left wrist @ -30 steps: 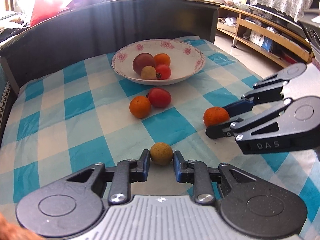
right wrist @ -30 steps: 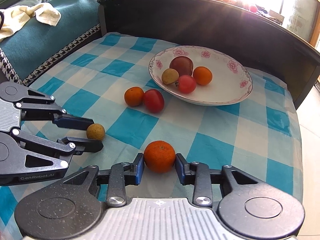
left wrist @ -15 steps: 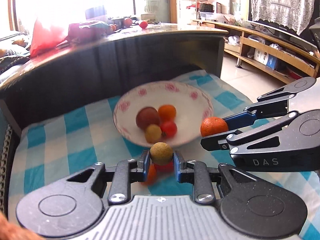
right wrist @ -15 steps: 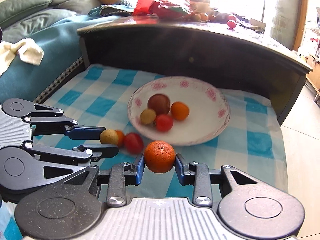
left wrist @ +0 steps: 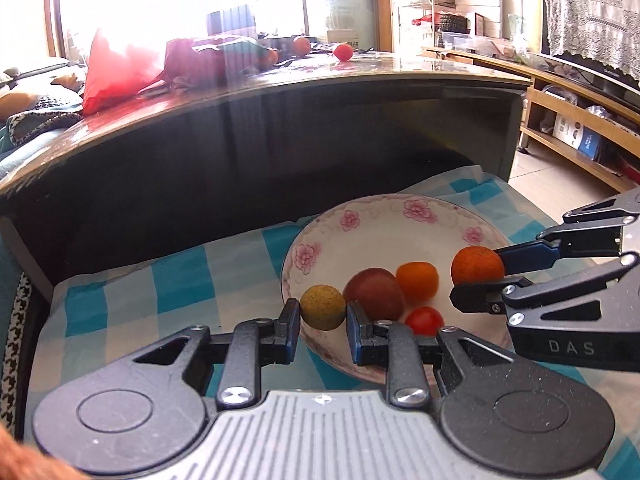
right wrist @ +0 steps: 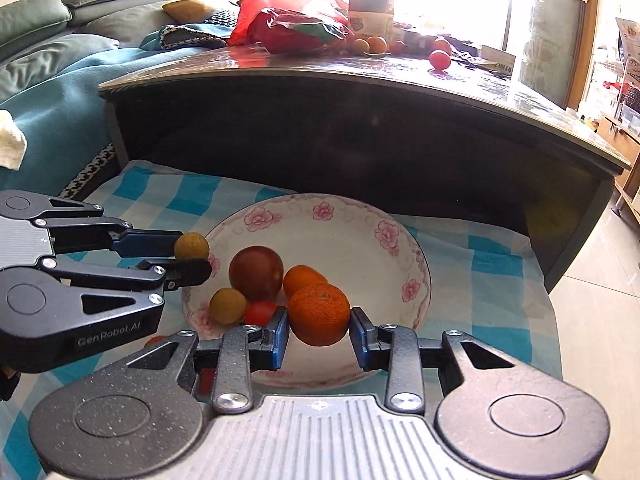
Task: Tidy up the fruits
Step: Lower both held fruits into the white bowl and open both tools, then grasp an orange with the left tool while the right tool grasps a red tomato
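My left gripper (left wrist: 323, 312) is shut on a small tan round fruit (left wrist: 322, 307) and holds it over the near left rim of the white flowered bowl (left wrist: 384, 210). My right gripper (right wrist: 319, 314) is shut on an orange (right wrist: 319, 314) above the bowl (right wrist: 360, 216). In the bowl lie a dark red fruit (right wrist: 256, 273), a small orange (right wrist: 303, 276), a tan fruit (right wrist: 228, 306) and a red tomato (right wrist: 260, 313). Each gripper shows in the other's view: right (left wrist: 478, 276), left (right wrist: 192, 254).
The bowl sits on a blue and white checked cloth (left wrist: 180, 280). A dark wall (left wrist: 240, 152) with a glossy tabletop stands right behind it, carrying red bags and loose fruit. An orange fruit (right wrist: 154, 339) peeks out below the left gripper.
Both grippers lifted their fruits off the cloth and carried them forward to over the bowl. The bowl now looks closer, and the loose orange and tomato are mostly hidden.
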`<action>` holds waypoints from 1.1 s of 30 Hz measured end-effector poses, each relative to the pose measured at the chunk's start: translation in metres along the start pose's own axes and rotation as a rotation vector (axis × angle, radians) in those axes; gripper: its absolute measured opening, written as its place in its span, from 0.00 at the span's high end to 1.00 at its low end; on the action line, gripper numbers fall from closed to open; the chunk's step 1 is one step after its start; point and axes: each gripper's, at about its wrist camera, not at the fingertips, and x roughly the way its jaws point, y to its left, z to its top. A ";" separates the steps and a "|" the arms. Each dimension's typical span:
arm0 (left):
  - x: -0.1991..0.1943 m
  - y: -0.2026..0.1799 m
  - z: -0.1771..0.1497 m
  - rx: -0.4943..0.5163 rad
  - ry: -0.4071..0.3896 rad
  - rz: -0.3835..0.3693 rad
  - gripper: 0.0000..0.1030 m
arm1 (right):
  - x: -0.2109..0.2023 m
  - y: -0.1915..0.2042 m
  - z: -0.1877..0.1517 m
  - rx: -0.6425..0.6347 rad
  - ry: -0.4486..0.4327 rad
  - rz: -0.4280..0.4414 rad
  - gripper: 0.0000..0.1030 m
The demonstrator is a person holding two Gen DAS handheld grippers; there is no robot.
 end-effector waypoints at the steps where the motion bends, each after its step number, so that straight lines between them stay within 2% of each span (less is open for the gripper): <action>1: 0.004 0.000 0.001 0.003 0.002 0.003 0.67 | 0.002 0.000 0.001 -0.004 -0.001 -0.001 0.74; 5: 0.014 0.000 0.002 0.002 -0.003 0.011 0.66 | 0.010 0.000 0.000 -0.013 0.000 -0.010 0.74; 9: 0.018 0.006 0.007 -0.042 -0.003 -0.002 0.66 | 0.017 -0.003 0.001 -0.013 0.015 -0.012 0.73; 14: 0.021 0.006 0.010 -0.035 -0.004 0.012 0.64 | 0.018 -0.005 0.002 -0.003 0.007 -0.019 0.72; 15: 0.022 0.007 0.011 -0.040 -0.007 0.007 0.64 | 0.017 -0.006 0.002 -0.001 0.004 -0.022 0.72; 17: 0.023 0.008 0.013 -0.045 -0.005 0.009 0.63 | 0.016 -0.006 0.003 -0.001 -0.007 -0.024 0.59; 20: 0.022 0.007 0.014 -0.039 -0.004 0.017 0.61 | 0.012 -0.007 0.005 0.006 -0.023 -0.027 0.58; 26: 0.005 0.010 0.016 -0.048 -0.027 0.018 0.60 | 0.000 -0.009 0.007 0.025 -0.050 -0.035 0.58; 33: -0.032 0.012 0.005 -0.012 -0.028 0.005 0.59 | -0.021 0.003 0.007 0.032 -0.066 -0.009 0.58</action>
